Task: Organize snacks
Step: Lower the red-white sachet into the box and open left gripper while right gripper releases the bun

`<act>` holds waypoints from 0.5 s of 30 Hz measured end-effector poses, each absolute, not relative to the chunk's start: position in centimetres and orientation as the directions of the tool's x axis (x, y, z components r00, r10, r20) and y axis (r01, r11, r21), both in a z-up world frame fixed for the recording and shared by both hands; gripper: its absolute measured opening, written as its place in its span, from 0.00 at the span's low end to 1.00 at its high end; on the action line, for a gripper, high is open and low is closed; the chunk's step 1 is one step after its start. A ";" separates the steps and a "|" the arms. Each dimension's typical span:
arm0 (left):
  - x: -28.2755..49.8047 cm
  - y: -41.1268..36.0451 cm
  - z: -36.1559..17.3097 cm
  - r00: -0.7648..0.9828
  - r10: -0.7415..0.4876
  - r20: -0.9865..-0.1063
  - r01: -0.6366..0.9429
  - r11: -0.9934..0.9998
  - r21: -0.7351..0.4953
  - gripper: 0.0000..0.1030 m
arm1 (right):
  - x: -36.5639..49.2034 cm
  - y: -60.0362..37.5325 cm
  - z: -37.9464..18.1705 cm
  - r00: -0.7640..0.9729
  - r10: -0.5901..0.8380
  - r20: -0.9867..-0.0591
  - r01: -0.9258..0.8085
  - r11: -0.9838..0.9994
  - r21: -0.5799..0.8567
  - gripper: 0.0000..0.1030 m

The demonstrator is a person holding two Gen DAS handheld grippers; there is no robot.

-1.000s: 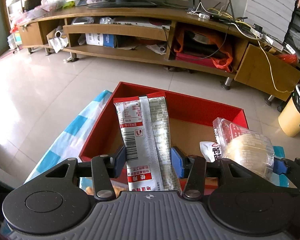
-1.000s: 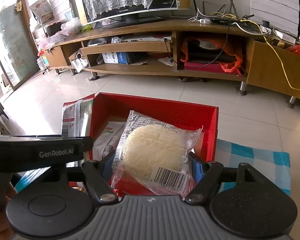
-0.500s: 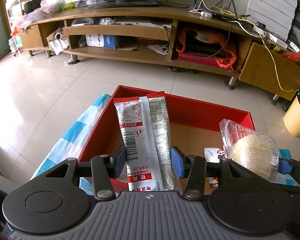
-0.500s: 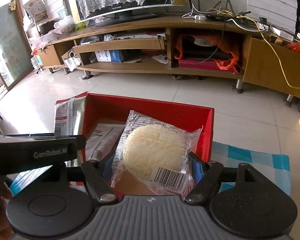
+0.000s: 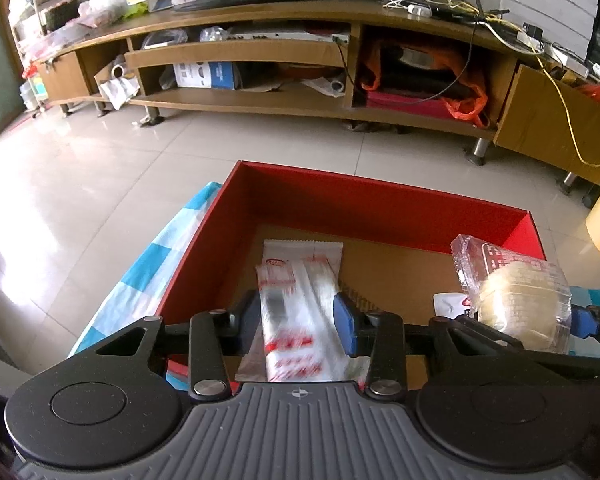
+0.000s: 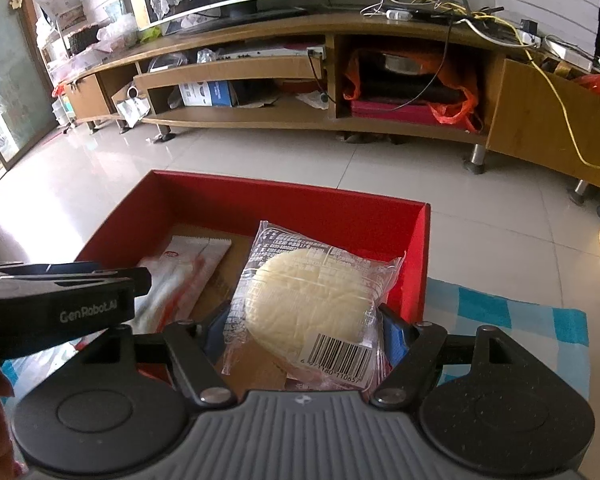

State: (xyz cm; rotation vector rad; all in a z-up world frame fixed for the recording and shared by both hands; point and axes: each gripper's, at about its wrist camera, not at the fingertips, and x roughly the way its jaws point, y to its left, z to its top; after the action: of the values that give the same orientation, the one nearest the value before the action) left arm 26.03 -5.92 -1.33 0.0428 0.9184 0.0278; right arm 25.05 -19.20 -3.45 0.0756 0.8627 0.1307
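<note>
**Two snack packs over the red box**

Left wrist view: the left gripper [image 5: 300, 312] was over the near edge of the red box [image 5: 380, 204]. Between its blue pads [image 5: 346, 320] was a long white-and-red snack packet [image 5: 300, 312], blurred, w/ its far end reaching down to the cardboard-coloured floor of the box. Whether the pads still pressed the packet or had let it go, I cannot tell: the blur hid the contact. At the right edge the right gripper [image 5: 528, 316] showed w/ a round pale cake in clear wrap [image 5: 520, 304] grasped between its fingers, above the right part of the box. A small white-and-red pack [image 5: 450, 304] was partly seen behind the gripper, inside the box. The box stood on a blue-white checked cloth [image 5: 160, 256]. Behind was a tiled floor and a long wooden TV stand [image 5: 260, 48].

Right wrist view: the right gripper [image 6: 304, 320] was clenched on the wrapped cake [image 6: 312, 304], barcode side near the camera, the pack held above the box's right half, near the right wall [image 6: 418, 256]. The white-and-red packet [image 6: 188, 272] lay slanted in the left half of the box, partly under the black body of the left gripper [image 6: 60, 304], which came in from the left edge. The checked cloth [image 6: 500, 312] showed to the right of the box.
</note>
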 end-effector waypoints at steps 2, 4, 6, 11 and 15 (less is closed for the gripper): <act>26.2 -5.9 -1.7 0.601 0.043 -0.798 -0.003 0.999 0.051 0.47 | 25.4 -19.1 -3.8 0.637 0.145 -0.757 -0.089 0.989 0.116 0.71; 26.2 -6.0 -2.0 0.595 0.049 -0.802 -0.001 0.998 0.060 0.48 | 25.7 -19.1 -4.1 0.631 0.144 -0.762 -0.087 0.990 0.114 0.71; 26.2 -6.1 -2.2 0.590 0.055 -0.806 -0.001 0.998 0.067 0.48 | 25.8 -19.2 -4.4 0.625 0.144 -0.768 -0.085 0.990 0.116 0.71; 26.2 -6.3 -2.3 0.592 0.070 -0.803 -0.004 0.997 0.083 0.52 | 26.1 -19.2 -5.1 0.608 0.144 -0.781 -0.082 0.990 0.118 0.73; 26.2 -6.1 -2.3 0.591 0.070 -0.804 -0.004 0.996 0.084 0.54 | 26.3 -19.3 -5.3 0.604 0.138 -0.785 -0.074 0.990 0.117 0.74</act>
State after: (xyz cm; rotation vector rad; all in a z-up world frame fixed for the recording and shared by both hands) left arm 26.15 -6.14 -2.33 0.0765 0.9381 0.0430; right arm 26.26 -19.26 -5.31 0.0752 0.9145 0.1233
